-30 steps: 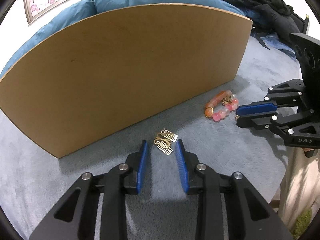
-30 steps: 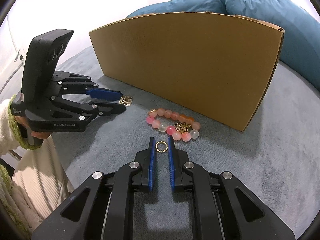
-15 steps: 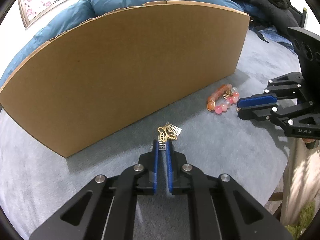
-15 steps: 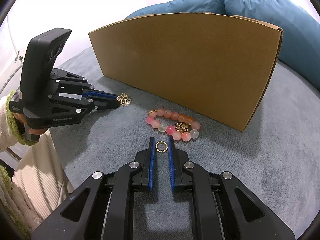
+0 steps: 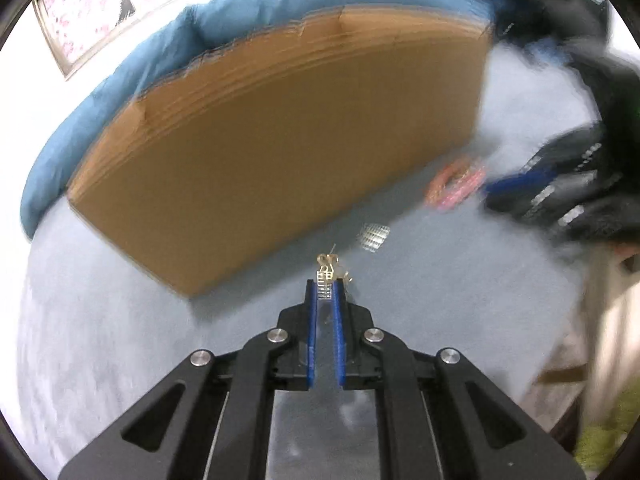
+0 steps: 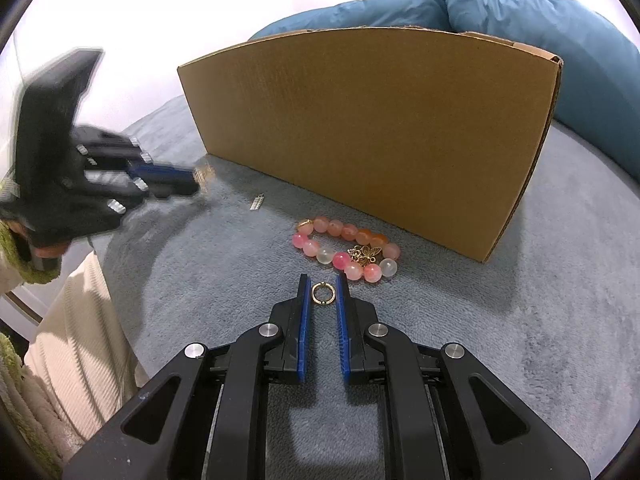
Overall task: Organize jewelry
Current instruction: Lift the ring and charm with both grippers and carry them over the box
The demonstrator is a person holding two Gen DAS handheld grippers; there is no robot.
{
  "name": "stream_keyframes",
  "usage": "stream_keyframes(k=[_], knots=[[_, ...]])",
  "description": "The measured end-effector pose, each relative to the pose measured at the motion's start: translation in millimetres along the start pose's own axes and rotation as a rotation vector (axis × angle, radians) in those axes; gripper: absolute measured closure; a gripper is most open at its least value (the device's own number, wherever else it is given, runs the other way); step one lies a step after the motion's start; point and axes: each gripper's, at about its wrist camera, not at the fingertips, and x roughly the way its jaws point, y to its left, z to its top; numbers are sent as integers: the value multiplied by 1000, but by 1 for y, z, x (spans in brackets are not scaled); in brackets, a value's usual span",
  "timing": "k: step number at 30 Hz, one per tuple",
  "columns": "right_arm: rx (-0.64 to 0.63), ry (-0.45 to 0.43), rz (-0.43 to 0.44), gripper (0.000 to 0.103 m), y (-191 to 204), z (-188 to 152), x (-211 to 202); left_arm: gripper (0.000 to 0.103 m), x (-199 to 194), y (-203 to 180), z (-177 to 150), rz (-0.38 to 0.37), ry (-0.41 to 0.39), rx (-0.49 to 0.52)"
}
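Two grippers work over a grey blanket (image 6: 520, 320) in front of one cardboard box (image 6: 380, 128). Four pieces of jewelry can be counted: one gold earring (image 5: 327, 270), one small silver grid piece (image 5: 374, 236), one bead bracelet (image 6: 346, 250) and one gold ring (image 6: 322, 293).

The left gripper (image 5: 325, 294) is clamped on the earring, its blue pads pinching the lower ladder-shaped part while the gold top sticks out past the tips, lifted clear of the blanket. The grid piece lies on the blanket just beyond it, near the box wall. The right gripper (image 6: 322, 294) has its jaws nearly closed around the ring, which sits between the pads at the tips; a thin gap shows on each side, so whether the pads press it I cannot tell. The bracelet lies just beyond, between the ring and the box, not touching either.

The left view is blurred: the bracelet there is only a pink smear and the ring cannot be made out, yet only this view shows the earring's grip sharply. The right view shows the bracelet's beads and butterfly charm, the ring and a cream sleeve (image 6: 76, 344), but the earring is a blur at the left gripper's tips. Behind the box lie blue pillows (image 6: 540, 12).
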Motion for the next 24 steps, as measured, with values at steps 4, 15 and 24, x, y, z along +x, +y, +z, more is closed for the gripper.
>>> stream_keyframes(k=[4,15,24], knots=[[1,-2,-4,92,0,-1,-1,97,-21,6,5,-46,-48,-46],[-6,-4,-7,92,-1,-1,-2,97,-20,19,-7,-64,-39,-102],[-8,-18,-11,92,1,-4,-7,97,-62,14,-1,-101,-167,-113]])
